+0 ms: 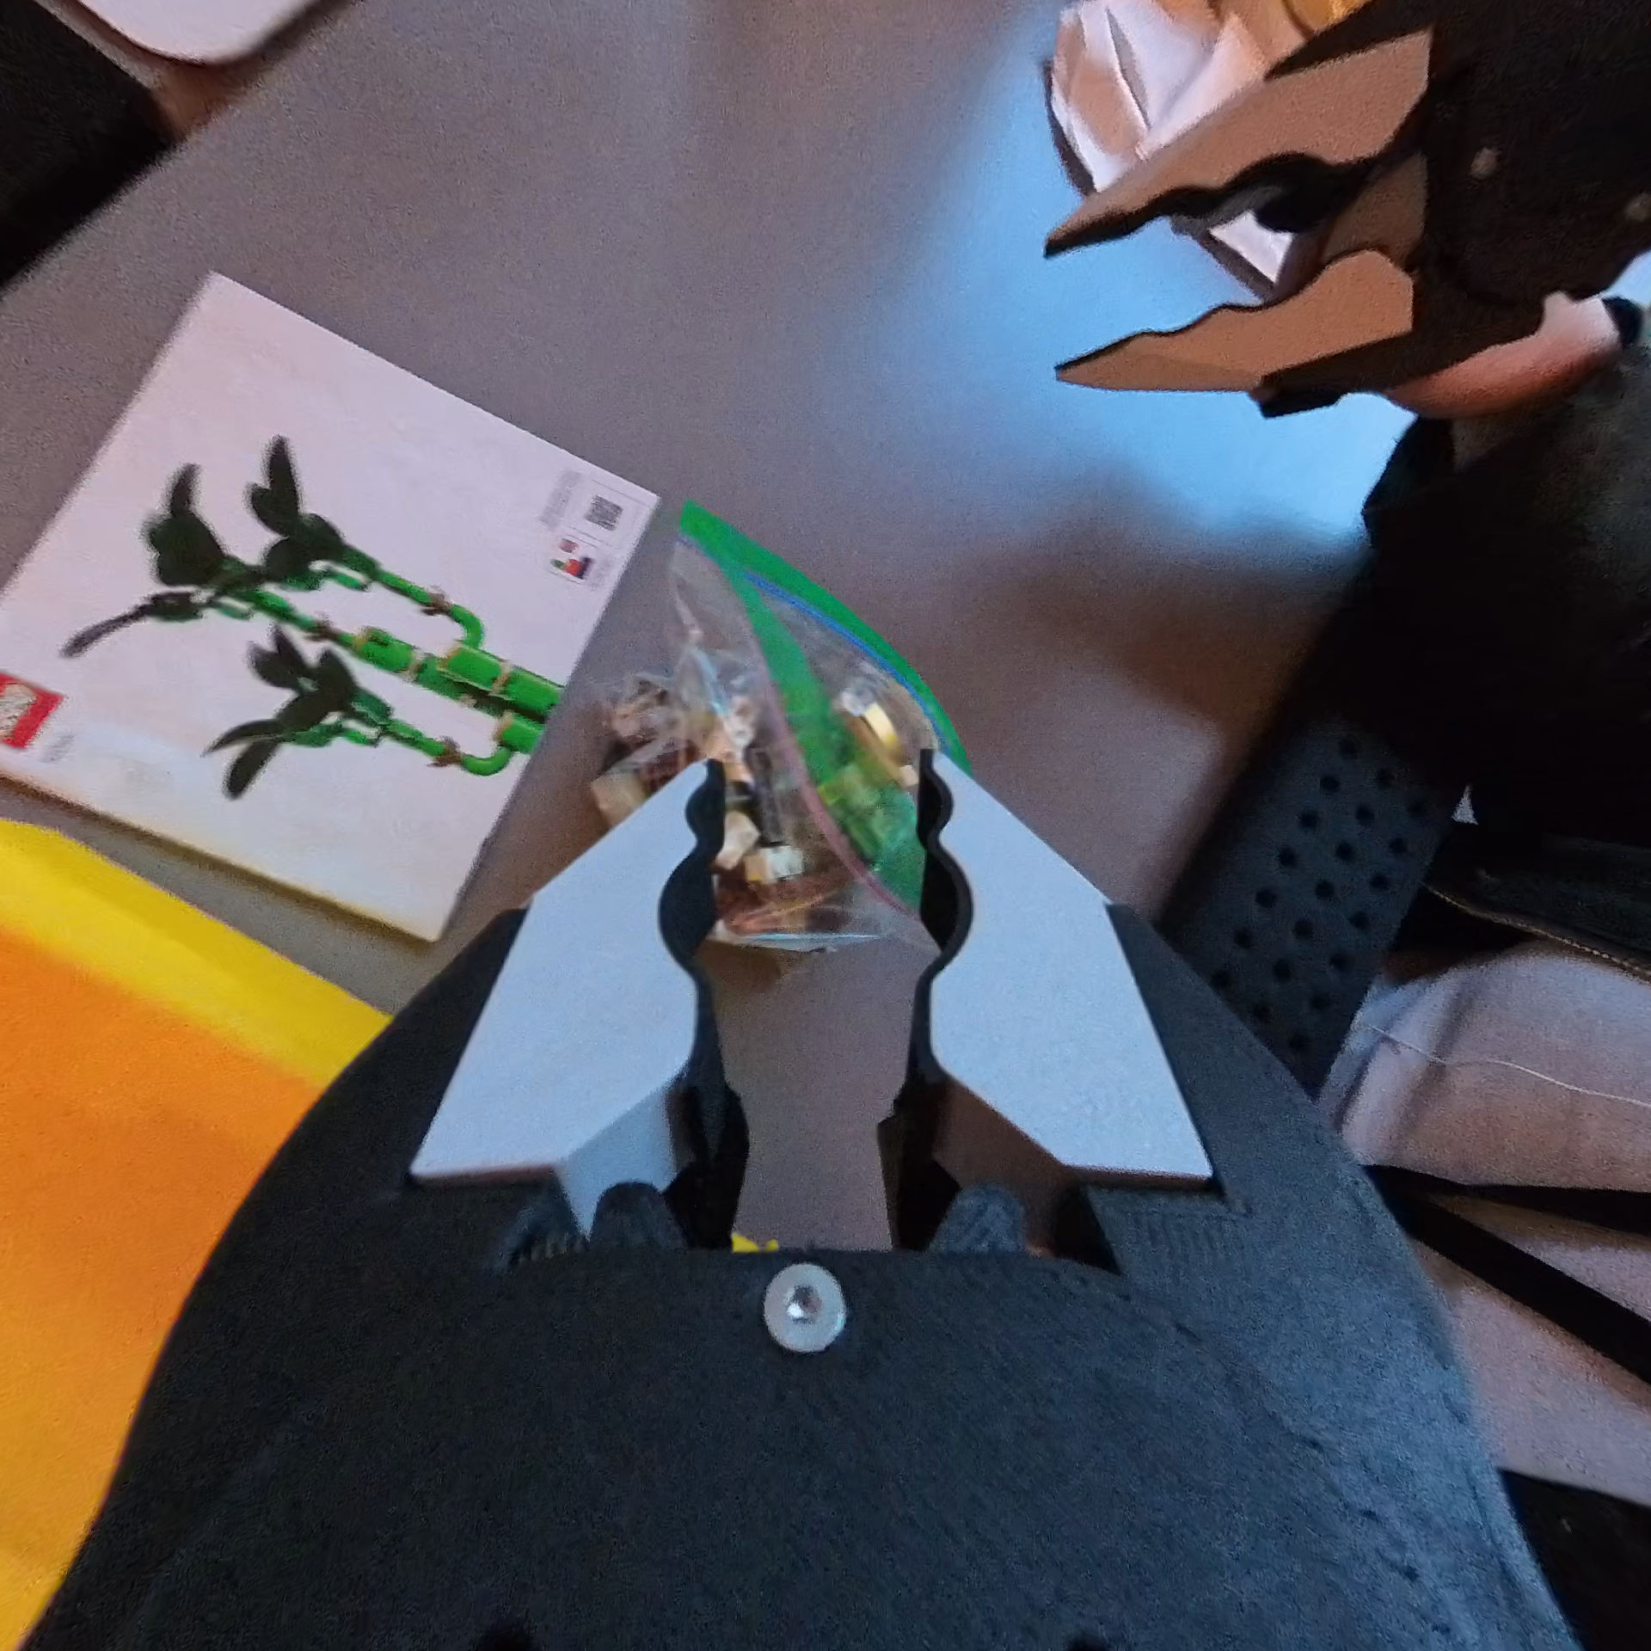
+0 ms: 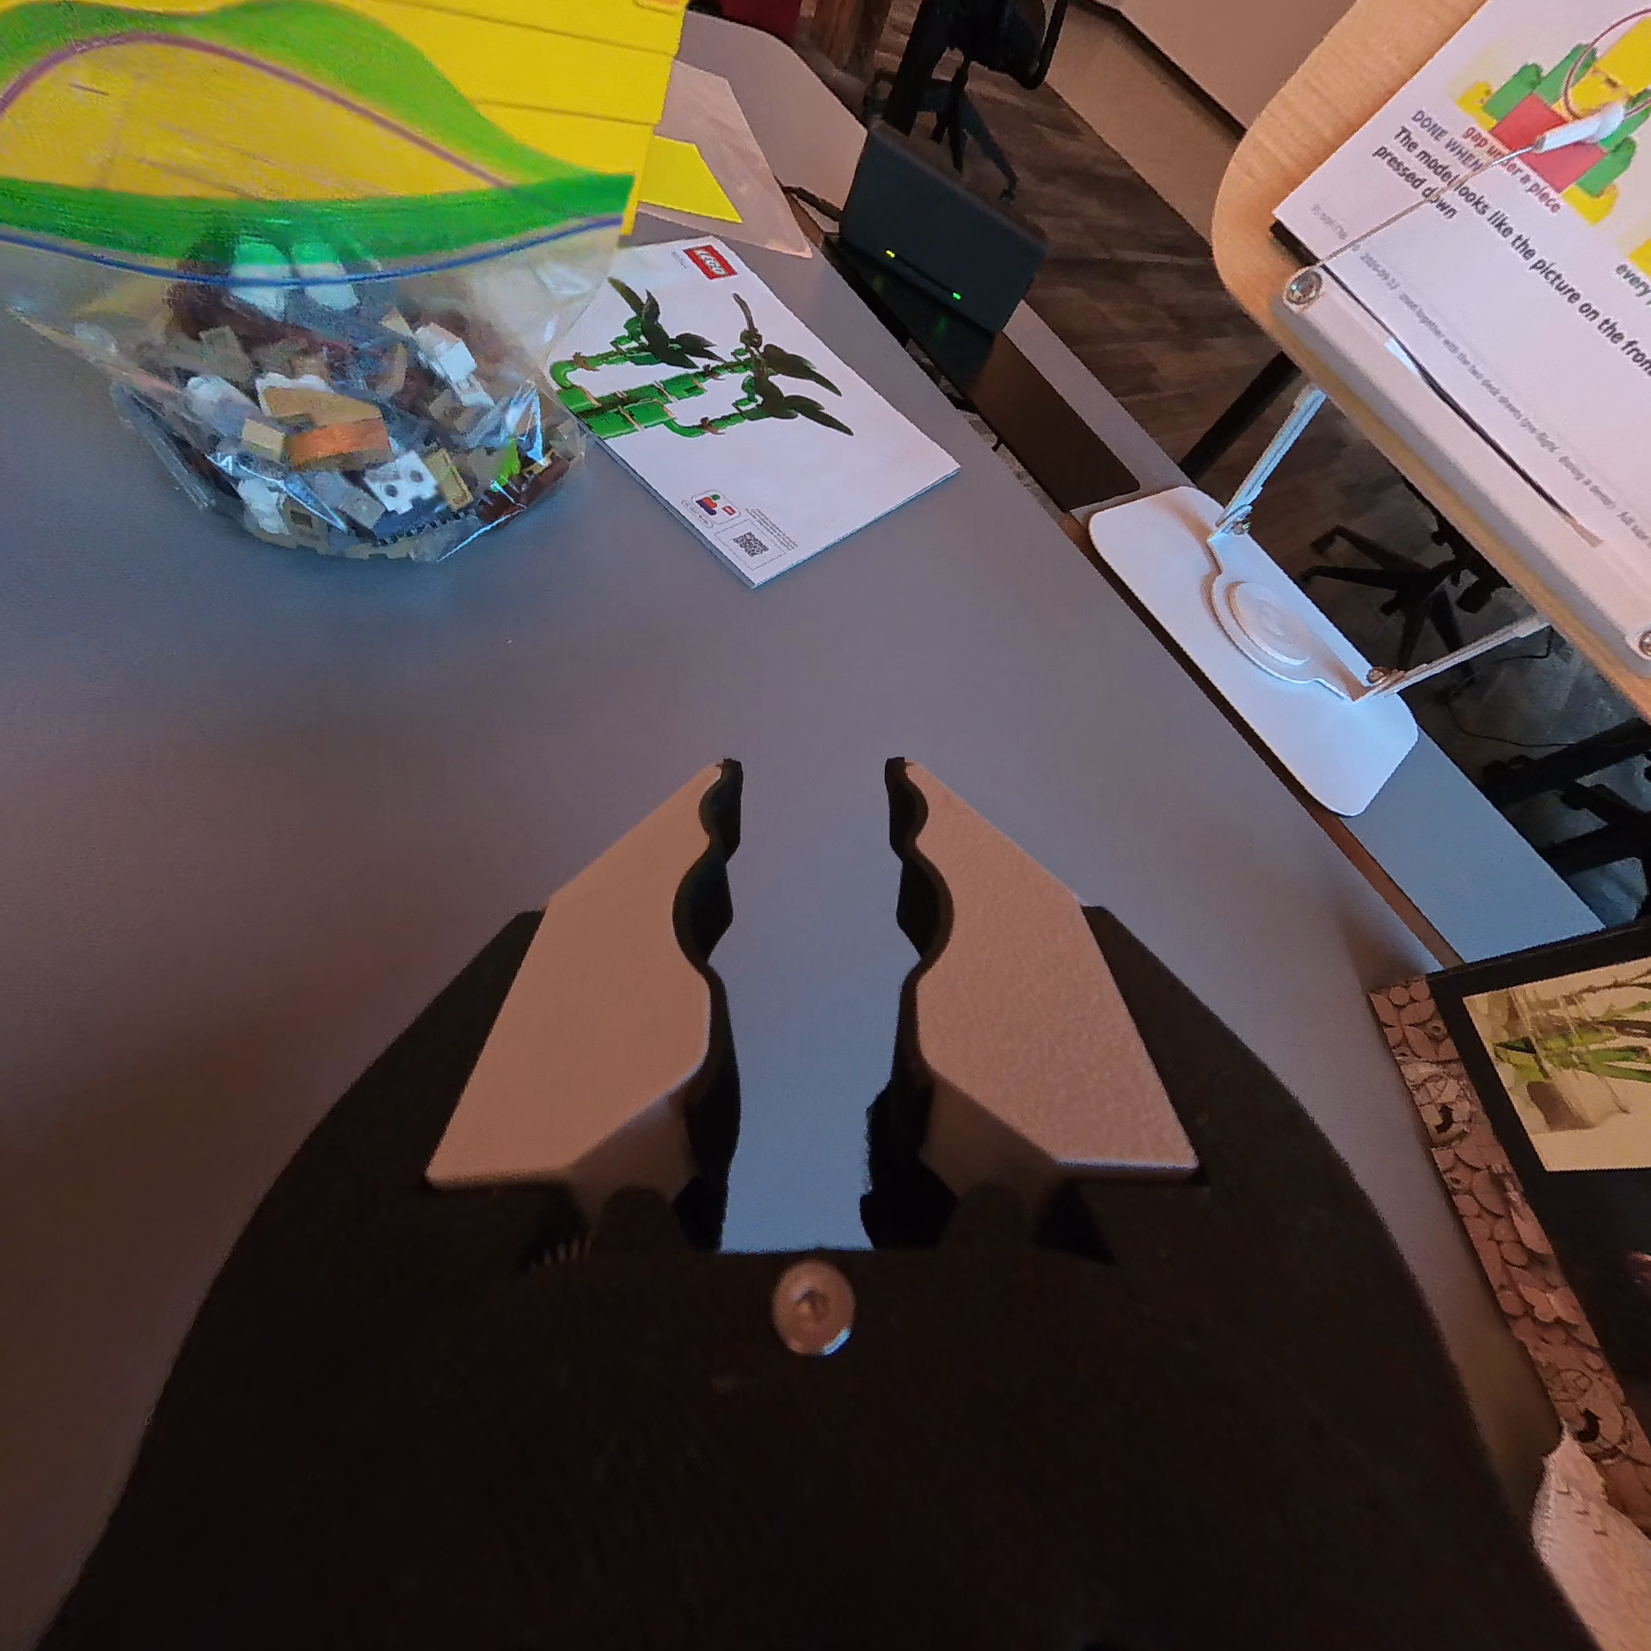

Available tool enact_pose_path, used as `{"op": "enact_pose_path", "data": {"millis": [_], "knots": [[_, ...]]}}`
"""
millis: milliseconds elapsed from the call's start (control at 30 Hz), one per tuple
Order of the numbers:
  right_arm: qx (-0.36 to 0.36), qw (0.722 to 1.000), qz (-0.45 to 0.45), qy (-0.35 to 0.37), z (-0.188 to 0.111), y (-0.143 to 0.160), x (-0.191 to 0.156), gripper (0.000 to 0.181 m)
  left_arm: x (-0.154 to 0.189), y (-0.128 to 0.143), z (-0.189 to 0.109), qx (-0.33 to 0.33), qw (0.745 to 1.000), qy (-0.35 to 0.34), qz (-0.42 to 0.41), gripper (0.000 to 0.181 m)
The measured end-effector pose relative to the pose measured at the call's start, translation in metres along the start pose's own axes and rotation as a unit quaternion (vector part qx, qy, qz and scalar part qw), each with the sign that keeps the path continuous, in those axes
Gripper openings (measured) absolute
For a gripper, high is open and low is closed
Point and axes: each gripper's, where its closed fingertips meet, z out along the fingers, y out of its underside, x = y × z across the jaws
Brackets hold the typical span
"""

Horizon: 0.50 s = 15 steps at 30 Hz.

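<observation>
A clear zip bag (image 1: 786, 750) with a green seal strip, full of small toy bricks, lies on the grey table (image 1: 804, 357). My left gripper (image 1: 817, 773) is open, its tips either side of the bag's near end and above it. A white instruction booklet (image 1: 295, 607) with a green plant picture lies left of the bag. In the right wrist view the bag (image 2: 339, 402) sits far left and the booklet (image 2: 750, 411) beside it. My right gripper (image 2: 813, 773) is open and empty over bare table; it also shows at the upper right of the left wrist view (image 1: 1081, 304).
A yellow and orange tray (image 1: 107, 1072) lies at the left. A white stand base (image 2: 1251, 625) holds a tilted board with printed sheets (image 2: 1474, 268) at the table's right edge. A picture card (image 2: 1563, 1117) lies near right. A person's legs (image 1: 1501, 1072) and a black chair are beside the table. The left gripper's tips are roughly 20 centimeters from the right gripper's.
</observation>
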Motion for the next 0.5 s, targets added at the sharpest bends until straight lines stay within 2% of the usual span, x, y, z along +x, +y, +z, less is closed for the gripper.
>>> {"op": "enact_pose_path", "data": {"millis": [100, 167, 233, 267, 300, 367, 400, 500], "knots": [[-0.004, 1.000, -0.006, 0.001, 0.000, 0.001, -0.001, 0.032, -0.028, 0.007, -0.032, 0.026, 0.998, -0.058, 0.000, 0.039], [-0.002, 1.000, -0.006, 0.003, -0.001, -0.001, 0.000, 0.032, -0.047, 0.035, -0.044, -0.005, 0.997, -0.072, -0.001, 0.034], [0.002, 1.000, -0.005, 0.003, -0.001, -0.002, 0.000, 0.032, -0.070, 0.073, -0.049, -0.066, 0.994, -0.084, -0.006, 0.036], [0.003, 1.000, -0.004, 0.003, -0.001, -0.002, 0.000, 0.032, -0.081, 0.090, -0.050, -0.093, 0.992, -0.090, 0.003, 0.046], [0.002, 1.000, -0.004, 0.003, -0.001, -0.002, 0.000, 0.032, -0.085, 0.098, -0.049, -0.095, 0.992, -0.077, 0.016, 0.054], [-0.001, 1.000, -0.004, 0.006, 0.001, 0.000, 0.001, 0.032, -0.072, 0.102, -0.049, -0.075, 0.997, -0.003, 0.031, 0.034], [-0.003, 1.000, -0.002, 0.007, 0.001, 0.001, 0.002, 0.032, -0.066, 0.102, -0.050, -0.067, 0.997, 0.029, 0.032, 0.033], [-0.007, 1.000, 0.011, 0.007, 0.004, 0.007, 0.004, 0.032, -0.064, 0.093, -0.057, -0.022, 0.998, 0.053, 0.034, 0.038]]}}
